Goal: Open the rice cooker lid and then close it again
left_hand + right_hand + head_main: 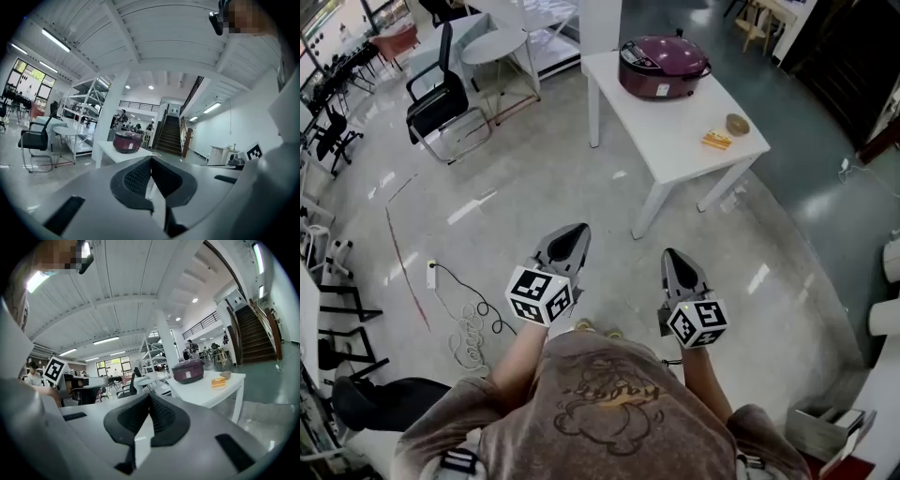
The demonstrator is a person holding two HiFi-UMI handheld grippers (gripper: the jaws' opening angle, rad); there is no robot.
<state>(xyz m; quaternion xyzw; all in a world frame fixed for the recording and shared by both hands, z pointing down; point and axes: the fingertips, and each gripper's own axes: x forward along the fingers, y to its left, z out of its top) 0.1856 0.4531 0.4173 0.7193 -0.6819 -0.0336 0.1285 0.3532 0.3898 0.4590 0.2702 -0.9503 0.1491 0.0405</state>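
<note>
A maroon rice cooker (663,67) with its lid down stands on a white table (675,141) across the floor from me. It also shows far off in the left gripper view as the rice cooker (127,141) and in the right gripper view as the rice cooker (188,371). My left gripper (573,233) and right gripper (675,255) hang side by side in front of my body, well short of the table. Both point roughly level. Each has its jaws pressed together with nothing between them.
On the table lie a small orange packet (716,141) and a little round dish (737,124). A black office chair (441,103) and a round table (494,45) stand at the left. A cable with a power strip (432,273) lies on the floor.
</note>
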